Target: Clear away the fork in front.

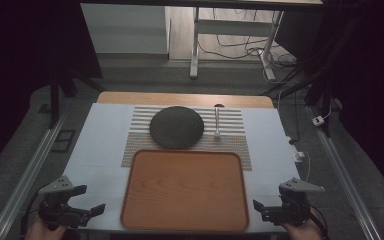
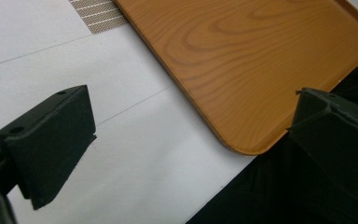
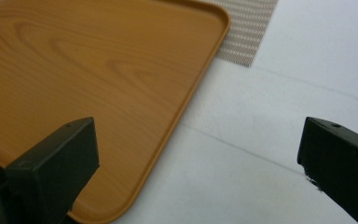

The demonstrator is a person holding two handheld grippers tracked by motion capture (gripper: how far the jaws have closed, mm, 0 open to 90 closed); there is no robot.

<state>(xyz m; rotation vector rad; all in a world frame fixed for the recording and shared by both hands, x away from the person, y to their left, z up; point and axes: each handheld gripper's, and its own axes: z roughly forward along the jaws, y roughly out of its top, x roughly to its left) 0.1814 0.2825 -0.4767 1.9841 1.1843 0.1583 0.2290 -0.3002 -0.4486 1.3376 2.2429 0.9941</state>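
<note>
A bare wooden tray lies at the table's near middle, on the front of a striped placemat. Behind it on the mat rest a dark round plate and, to its right, a pale spoon. My left gripper hovers at the near left corner, left of the tray, open with nothing between its jaws. My right gripper hovers at the near right corner, open and holding nothing. The tray's near corner lies between the left jaws. The tray's right edge runs up between the right jaws.
The white tabletop is bare on both sides of the tray. Metal rails run along both sides of the table. A cable and plug lie at the right edge. Desk legs and floor cables stand behind the table.
</note>
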